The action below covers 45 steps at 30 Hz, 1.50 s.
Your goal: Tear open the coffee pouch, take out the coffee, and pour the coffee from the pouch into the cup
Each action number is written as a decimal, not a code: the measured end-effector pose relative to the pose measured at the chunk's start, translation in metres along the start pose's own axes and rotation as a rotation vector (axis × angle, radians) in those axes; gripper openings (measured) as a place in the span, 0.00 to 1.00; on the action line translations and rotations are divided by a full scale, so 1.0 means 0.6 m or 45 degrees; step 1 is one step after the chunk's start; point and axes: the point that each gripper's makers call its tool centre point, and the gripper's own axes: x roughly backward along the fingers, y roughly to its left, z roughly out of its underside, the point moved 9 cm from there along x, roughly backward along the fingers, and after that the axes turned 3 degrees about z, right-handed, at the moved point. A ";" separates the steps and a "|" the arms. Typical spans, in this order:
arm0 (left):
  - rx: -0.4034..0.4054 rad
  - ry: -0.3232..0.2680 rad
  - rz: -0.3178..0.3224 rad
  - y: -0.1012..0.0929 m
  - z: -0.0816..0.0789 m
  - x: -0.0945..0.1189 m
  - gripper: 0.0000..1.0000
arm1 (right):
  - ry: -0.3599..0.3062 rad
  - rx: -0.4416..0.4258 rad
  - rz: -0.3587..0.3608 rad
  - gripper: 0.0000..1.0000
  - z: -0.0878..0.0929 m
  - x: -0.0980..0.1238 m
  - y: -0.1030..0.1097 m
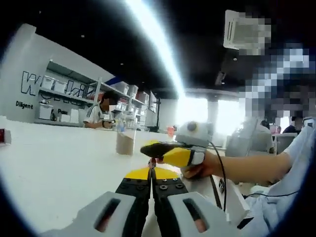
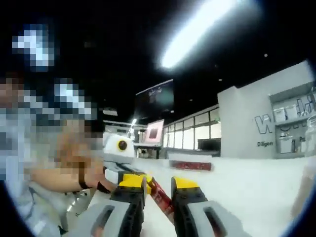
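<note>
Left gripper view: left claw (image 1: 151,173), yellow-tipped, jaws pressed together on the edge of a thin dark-red coffee pouch (image 1: 152,162), mostly hidden between the tips. Right claw (image 1: 165,150) enters from the right, held by a hand (image 1: 205,167); its jaws meet at the same pouch, tips too dark to read closely. White tabletop (image 1: 54,168) beneath. Cup (image 1: 126,142), pale and blurred, stands toward the tabletop's far edge. Seated person (image 1: 101,112) beyond it, before shelving.

Right gripper view: right claw (image 2: 158,185), jaws parted with the red pouch (image 2: 160,195) running between them against the left-hand jaw; whether both jaws touch it cannot be told. Left claw (image 2: 140,177) partly hidden behind it, gripping the pouch's far end.
</note>
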 end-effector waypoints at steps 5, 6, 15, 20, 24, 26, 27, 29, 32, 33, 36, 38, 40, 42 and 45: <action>-0.030 0.033 0.004 -0.002 0.002 -0.004 0.04 | 0.047 -0.046 -0.055 0.10 0.006 0.010 -0.035; -0.042 0.039 0.007 -0.003 0.003 -0.005 0.04 | 0.052 -0.017 -0.056 0.09 0.006 0.010 -0.035; -0.071 0.068 -0.015 0.002 0.004 -0.006 0.04 | 0.076 -0.018 -0.195 0.16 0.013 0.008 -0.027; -0.026 0.098 -0.014 0.009 0.008 -0.009 0.04 | 0.095 -0.042 -0.190 0.06 0.019 0.003 -0.063; -0.056 0.141 -0.055 0.006 0.013 -0.008 0.04 | 0.143 -0.065 -0.164 0.02 0.024 0.002 -0.065; -0.079 0.137 -0.044 0.003 0.012 -0.007 0.04 | 0.149 -0.046 -0.166 0.02 0.023 0.001 -0.061; -0.081 0.136 -0.042 0.002 0.012 -0.006 0.04 | 0.154 -0.051 -0.160 0.02 0.023 0.000 -0.062; -0.085 0.134 -0.046 0.002 0.011 -0.007 0.04 | 0.153 -0.087 -0.125 0.02 0.019 -0.001 -0.067; -0.067 0.113 -0.025 0.002 0.009 -0.005 0.04 | 0.130 -0.129 -0.086 0.02 0.017 0.002 -0.076; -0.074 0.110 -0.028 0.001 0.008 -0.004 0.04 | 0.129 -0.149 -0.096 0.02 0.017 0.003 -0.077; -0.088 0.113 -0.037 0.001 0.008 -0.003 0.04 | 0.134 -0.178 -0.125 0.02 0.018 0.001 -0.075; -0.090 0.113 -0.039 0.001 0.008 -0.003 0.04 | 0.122 -0.144 -0.158 0.05 0.017 -0.002 -0.067; -0.088 0.116 -0.046 0.002 0.008 -0.002 0.04 | 0.116 -0.109 -0.168 0.17 0.015 -0.004 -0.062; -0.087 0.121 -0.046 0.002 0.009 -0.002 0.04 | 0.127 -0.070 -0.176 0.15 0.016 -0.005 -0.059; -0.091 0.141 -0.039 0.001 0.011 -0.004 0.04 | 0.145 -0.024 -0.196 0.15 0.019 -0.008 -0.050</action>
